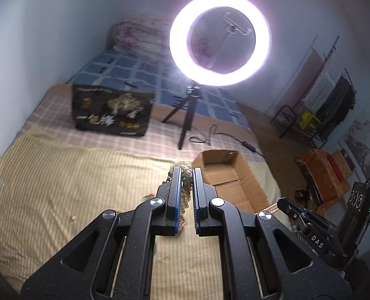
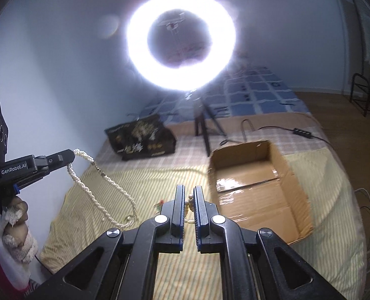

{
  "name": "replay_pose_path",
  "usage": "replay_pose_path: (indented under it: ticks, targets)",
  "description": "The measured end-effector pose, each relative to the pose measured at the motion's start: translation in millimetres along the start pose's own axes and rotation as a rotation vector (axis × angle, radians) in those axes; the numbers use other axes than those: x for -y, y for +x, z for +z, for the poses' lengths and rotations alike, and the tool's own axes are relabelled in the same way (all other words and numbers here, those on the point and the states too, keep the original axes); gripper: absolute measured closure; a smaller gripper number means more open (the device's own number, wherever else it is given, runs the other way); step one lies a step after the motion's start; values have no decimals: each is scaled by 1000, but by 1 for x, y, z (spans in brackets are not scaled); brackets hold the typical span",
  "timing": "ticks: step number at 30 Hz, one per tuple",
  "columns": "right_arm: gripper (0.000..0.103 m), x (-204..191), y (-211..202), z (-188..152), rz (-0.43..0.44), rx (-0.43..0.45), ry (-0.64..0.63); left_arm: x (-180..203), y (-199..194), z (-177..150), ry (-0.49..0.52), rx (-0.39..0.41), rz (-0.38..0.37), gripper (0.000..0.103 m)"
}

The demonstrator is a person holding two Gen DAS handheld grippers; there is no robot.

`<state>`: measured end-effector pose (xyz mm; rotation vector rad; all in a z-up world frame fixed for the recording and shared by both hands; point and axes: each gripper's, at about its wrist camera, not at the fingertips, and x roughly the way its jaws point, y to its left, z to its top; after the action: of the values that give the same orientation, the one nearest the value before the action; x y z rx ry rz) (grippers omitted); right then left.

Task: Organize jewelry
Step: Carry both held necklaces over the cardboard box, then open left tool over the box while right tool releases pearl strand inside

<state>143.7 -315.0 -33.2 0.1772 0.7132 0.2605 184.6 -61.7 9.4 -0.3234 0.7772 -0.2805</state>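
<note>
Above the striped bedspread (image 2: pixel 90 200), a pearl necklace (image 2: pixel 105 187) (looped, multi-strand) dangles.

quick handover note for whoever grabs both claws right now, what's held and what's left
Left claw: shut on the pearl necklace, raised; the strand sags toward the striped blanket.
Right claw: shut on the other end of the same necklace.
Cardboard box: open on the bed to the right, looks empty.
Done: necklace picked up.
Left: probably lower it into the box. A small bead and a red-green bit remain on the blanket.
</note>
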Motion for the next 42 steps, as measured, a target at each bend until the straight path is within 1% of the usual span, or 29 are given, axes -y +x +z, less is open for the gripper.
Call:
replay_pose_path:
  ticks: [6, 12, 15, 20, 22, 27, 33, 38, 39, 40, 41, 42]
  targets:
    - [99, 26, -8, 8, -50, 21, 29, 42, 26, 17, 57, -16, -34, 97]
    - [99, 47, -8, 11, -83, 14, 40, 77, 61, 31, 65, -49, -83, 97]
    - [99, 56, -5, 12, -98, 11, 49, 96, 76, 35, 82, -60, -93, 97]
    - [99, 67, 5, 11, -122, -8, 54, 119, 108, 38, 98, -105, -115, 97]
    - [99, 70, 11, 9, -131, -24, 51, 127, 122, 37, 120, -119, -104, 97]
    - [99, 85, 26, 3, -148, -69, 68, 136, 153, 28, 138, -161, -91, 97]
    - [99, 101, 36, -2, -171, -96, 88, 134, 180, 19, 143, -197, -62, 97]
    - [98, 113, 39, -5, -173, -110, 117, 132, 192, 15, 155, -224, -49, 97]
    - [96, 114, 38, -5, -173, -111, 123, 132, 192, 14, 153, -224, -48, 97]
    - [90, 115, 39, -5, -175, -111, 125, 131, 192, 15, 151, -220, -49, 97]
    - [82, 116, 39, -6, -179, -113, 126, 130, 191, 15, 149, -218, -45, 97]
    - [65, 116, 39, -6, -182, -113, 128, 130, 190, 15, 150, -222, -49, 97]
